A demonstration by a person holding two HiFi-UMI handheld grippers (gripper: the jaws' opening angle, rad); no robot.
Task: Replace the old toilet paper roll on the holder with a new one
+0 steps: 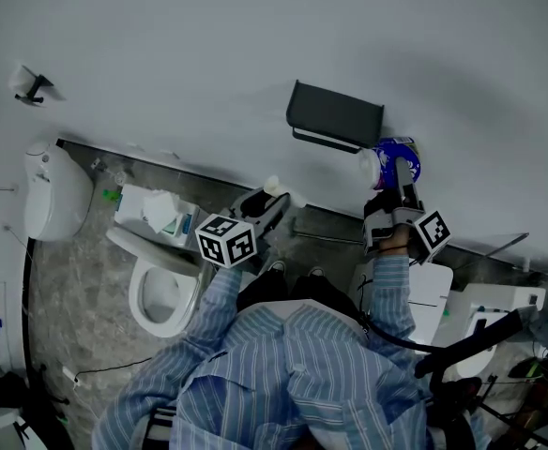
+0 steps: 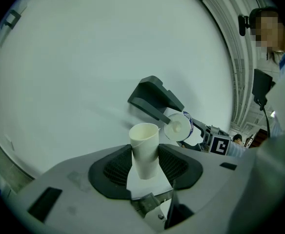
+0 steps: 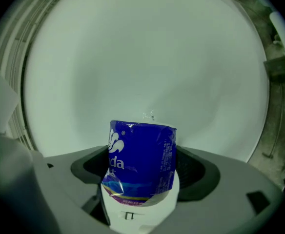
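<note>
My left gripper (image 2: 145,167) is shut on a pale empty cardboard tube (image 2: 144,149), which stands upright between its pads; the head view shows this tube (image 1: 275,187) below and left of the holder. The dark grey toilet paper holder (image 1: 335,116) is fixed to the white wall, its cover (image 2: 154,97) also seen from the left gripper view. My right gripper (image 3: 143,172) is shut on a new toilet paper roll (image 3: 142,161) in blue wrapper. That new roll (image 1: 392,162) sits just below the holder's right end, close to the wall.
A white toilet (image 1: 161,289) with open bowl lies lower left, and tissues (image 1: 161,212) rest on its cistern. A white bin-like unit (image 1: 56,193) stands at far left. A small wall hook (image 1: 28,84) is upper left. White appliances (image 1: 485,312) crowd the lower right.
</note>
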